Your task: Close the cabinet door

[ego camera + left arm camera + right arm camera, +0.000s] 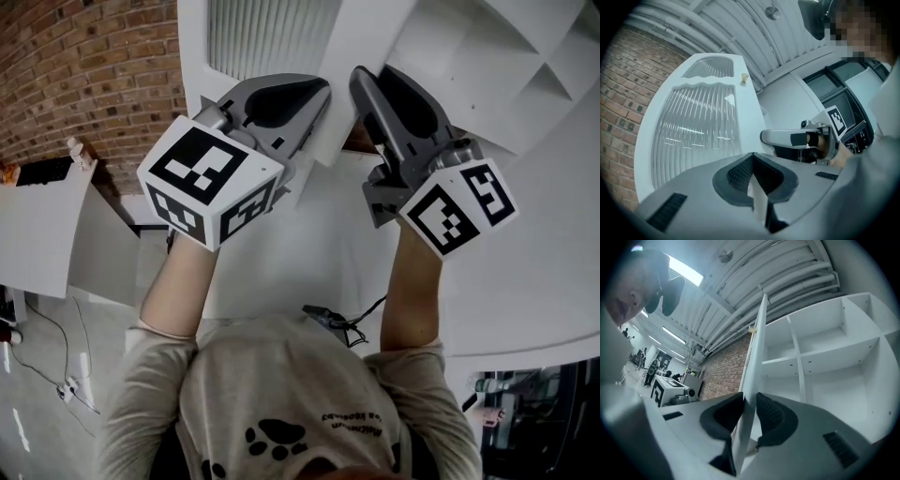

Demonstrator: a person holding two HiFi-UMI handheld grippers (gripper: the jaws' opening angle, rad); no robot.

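Observation:
The white cabinet door [262,37] with a ribbed glass panel [693,131] stands swung out from the open white cabinet [825,348], whose shelves show bare. My right gripper [747,401] is shut on the door's thin edge [757,343], one pad on each face. It also shows from the side in the left gripper view [797,138]. My left gripper [752,157] sits just beside it at the door's front face, with a white sliver of the door between its pads. In the head view, left gripper [319,94] and right gripper [361,84] flank the door's lower corner.
A brick wall [84,75] runs behind the door on the left. A white box-like unit [37,225] stands at the left, with cables [56,375] on the floor below. A small knob [745,78] sits on the door's top edge.

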